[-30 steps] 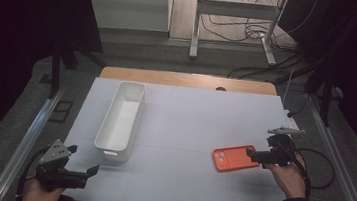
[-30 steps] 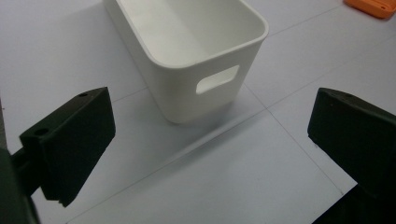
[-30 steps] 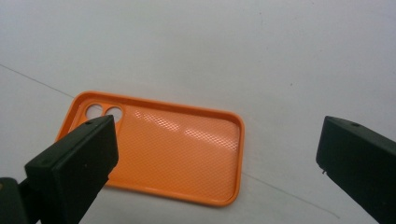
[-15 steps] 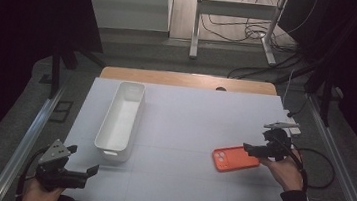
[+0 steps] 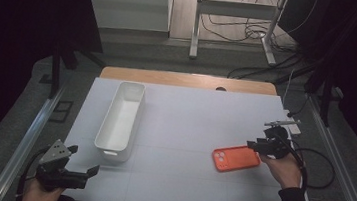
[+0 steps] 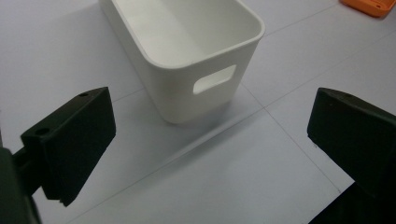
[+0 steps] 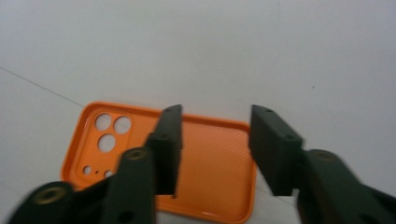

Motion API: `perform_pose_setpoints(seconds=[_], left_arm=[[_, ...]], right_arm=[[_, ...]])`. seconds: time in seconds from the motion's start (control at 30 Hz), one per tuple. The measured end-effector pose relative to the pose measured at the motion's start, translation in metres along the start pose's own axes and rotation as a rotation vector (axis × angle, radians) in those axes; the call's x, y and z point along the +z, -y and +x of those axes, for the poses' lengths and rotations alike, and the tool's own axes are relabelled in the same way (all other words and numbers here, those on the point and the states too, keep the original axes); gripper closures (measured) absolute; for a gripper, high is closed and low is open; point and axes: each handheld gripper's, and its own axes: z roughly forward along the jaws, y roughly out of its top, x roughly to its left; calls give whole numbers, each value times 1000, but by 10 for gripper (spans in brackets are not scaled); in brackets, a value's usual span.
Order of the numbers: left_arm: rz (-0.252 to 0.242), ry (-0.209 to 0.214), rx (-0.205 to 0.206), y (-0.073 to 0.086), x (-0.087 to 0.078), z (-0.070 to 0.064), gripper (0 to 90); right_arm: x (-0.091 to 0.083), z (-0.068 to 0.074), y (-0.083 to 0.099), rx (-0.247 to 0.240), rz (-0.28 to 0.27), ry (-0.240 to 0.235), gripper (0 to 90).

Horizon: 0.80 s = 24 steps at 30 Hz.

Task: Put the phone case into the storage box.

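- The right tool [image 5: 257, 145] sits at the right side of the table [image 5: 190, 112], held from below by a hand [image 5: 282, 168] in a dark sleeve.
- Its jaws stand partly apart with nothing between them; in the right gripper view [image 7: 215, 140] they hang above the phone case, and the gap between them shows the case's ribbed inner face.
- The orange phone case [image 5: 235, 158] lies flat on the table, just to the near left of the right tool, open side up, with its camera holes at the left end [image 7: 107, 133].
- I cannot tell whether the jaw tips touch the case or hover just over it.
- The left tool [image 5: 80, 174] is at the near left corner of the table, held in the person's other hand [image 5: 43, 194], with a grey plate on top.
- Its jaws are spread wide and hold nothing [image 6: 210, 154].
- The white bin [image 5: 120, 120] stands just beyond the left tool, long and narrow, running from near to far on the left half of the table; its near end has a handle slot [image 6: 214, 79].
- The bin and the phone case are well apart.
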Motion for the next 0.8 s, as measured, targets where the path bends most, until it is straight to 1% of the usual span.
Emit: perform_pose_setpoints(seconds=[0.07, 0.13, 0.17, 0.2, 0.23, 0.33, 0.47, 0.57, 0.8], left_arm=[[1, -1, 3, 0, 0, 0, 18], [3, -1, 6, 0, 0, 0, 19], [3, -1, 6, 0, 0, 0, 19], [3, 0, 7, 0, 0, 0, 19], [3, 0, 7, 0, 0, 0, 19], [2, 0, 9, 0, 0, -1, 19], [3, 2, 14, 0, 0, -1, 22], [3, 2, 15, 0, 0, -1, 22], [4, 1, 15, 0, 0, -1, 22]], right_arm=[[1, -2, -1, 1, 15, -15, 756], [2, -2, -1, -18, 20, -11, 871], [2, -2, -1, -18, 20, -11, 871], [1, -1, -1, -36, 22, -12, 896], [1, -1, -1, -36, 22, -12, 896], [3, 0, -1, -60, 29, -4, 896], [5, 0, 3, -72, 34, 1, 896], [8, -1, 6, -71, 51, -6, 896], [12, -5, 13, -72, 84, 4, 896]])
